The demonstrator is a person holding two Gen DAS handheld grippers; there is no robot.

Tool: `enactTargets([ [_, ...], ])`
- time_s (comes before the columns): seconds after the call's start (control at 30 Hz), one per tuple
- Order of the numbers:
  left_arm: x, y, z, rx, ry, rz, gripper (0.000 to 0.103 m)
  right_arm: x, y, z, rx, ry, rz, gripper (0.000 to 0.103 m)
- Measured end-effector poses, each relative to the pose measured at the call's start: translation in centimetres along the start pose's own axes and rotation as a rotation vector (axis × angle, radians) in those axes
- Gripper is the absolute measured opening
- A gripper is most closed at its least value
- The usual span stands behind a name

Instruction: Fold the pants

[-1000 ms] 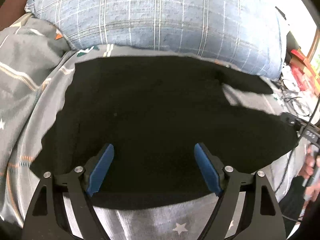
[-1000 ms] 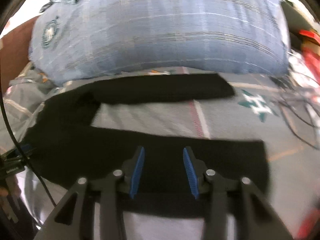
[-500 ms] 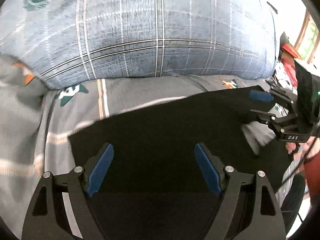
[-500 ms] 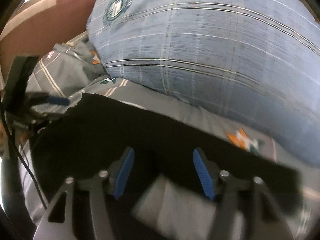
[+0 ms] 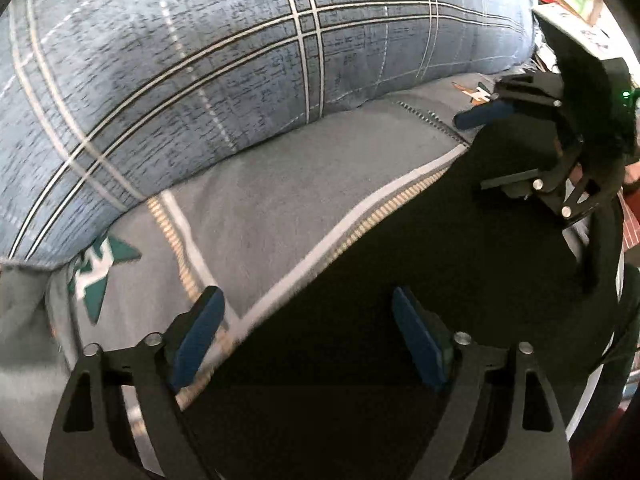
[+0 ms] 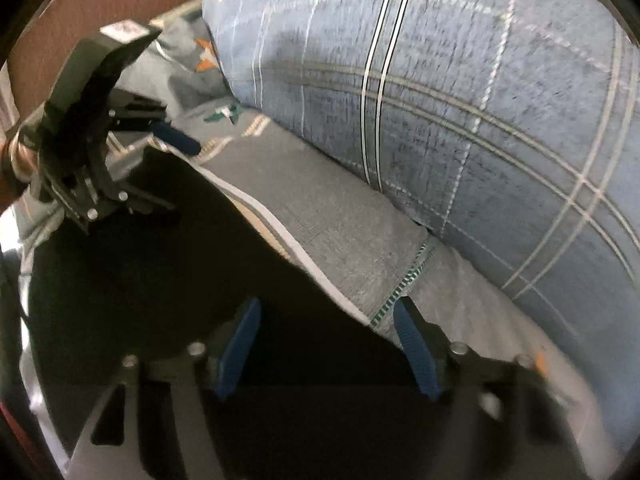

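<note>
The black pants (image 5: 400, 288) lie flat on a grey patterned bed sheet (image 5: 280, 184); they also show in the right wrist view (image 6: 160, 264). My left gripper (image 5: 308, 334) is open, low over the pants' far left corner, one finger over the sheet. My right gripper (image 6: 326, 344) is open over the pants' far right edge. Each gripper shows in the other's view: the right one (image 5: 552, 152) at the right, the left one (image 6: 92, 152) at the left. Both hold nothing.
A big blue plaid pillow (image 5: 240, 80) lies right behind the pants' far edge and fills the right wrist view's upper right (image 6: 460, 100). A brown headboard (image 6: 80, 8) stands at the far left. Clutter (image 5: 576, 4) lies at the far right.
Both grippers have moved forward across the pants to their far edge, close to the pillow. The jaws stayed open. The pants look more compact, with a straight far edge.
</note>
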State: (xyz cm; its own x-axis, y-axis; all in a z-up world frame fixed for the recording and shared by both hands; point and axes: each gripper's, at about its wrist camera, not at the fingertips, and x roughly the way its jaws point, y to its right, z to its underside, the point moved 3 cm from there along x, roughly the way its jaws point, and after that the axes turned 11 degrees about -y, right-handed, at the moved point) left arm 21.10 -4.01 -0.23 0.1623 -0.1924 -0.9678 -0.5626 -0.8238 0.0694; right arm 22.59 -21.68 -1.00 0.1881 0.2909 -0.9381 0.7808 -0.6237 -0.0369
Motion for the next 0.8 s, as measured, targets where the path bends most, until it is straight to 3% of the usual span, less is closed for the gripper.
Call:
enactTargets([
  [0.07,0.5,0.1,-0.2,0.01,0.009,0.028,0.088,0.1,0.1,-0.2,0.015,0.0,-0.041,0.062],
  [0.13,0.8,0.1,-0.5,0.003,0.024,0.042,0.086,-0.5,-0.6,-0.2,-0.003,0.013,-0.06,0.012],
  [0.17,0.8,0.2,-0.4,0.004,0.037,0.049,0.082,-0.8,-1.3,-0.1,-0.022,0.021,-0.019,0.007],
  [0.2,0.6,0.4,-0.4,0.011,0.046,0.059,0.06,-1.1,-1.7,-0.1,-0.032,0.024,0.009,0.006],
  [0.23,0.0,0.9,-0.2,0.021,0.06,0.084,0.018,-1.5,-2.3,0.0,-0.034,0.031,0.031,0.004],
  [0.27,-0.5,1.2,-0.1,0.023,0.067,0.062,0.006,-1.9,-2.7,-0.1,-0.031,0.039,0.046,0.004],
  [0.4,-3.4,3.8,1.3,0.061,0.136,-0.015,0.004,-6.5,-4.4,1.4,-0.027,0.132,0.089,0.004],
  [0.53,-7.7,6.9,3.5,0.078,0.232,-0.025,0.004,-12.2,-6.9,3.9,-0.027,0.238,0.123,0.004],
  [0.63,-10.7,10.0,7.1,0.089,0.279,-0.039,0.004,-15.5,-9.9,6.7,-0.041,0.287,0.113,0.004],
  [0.8,-11.0,12.8,13.3,0.053,0.231,-0.009,0.004,-15.5,-16.1,12.2,-0.054,0.271,0.054,0.004],
])
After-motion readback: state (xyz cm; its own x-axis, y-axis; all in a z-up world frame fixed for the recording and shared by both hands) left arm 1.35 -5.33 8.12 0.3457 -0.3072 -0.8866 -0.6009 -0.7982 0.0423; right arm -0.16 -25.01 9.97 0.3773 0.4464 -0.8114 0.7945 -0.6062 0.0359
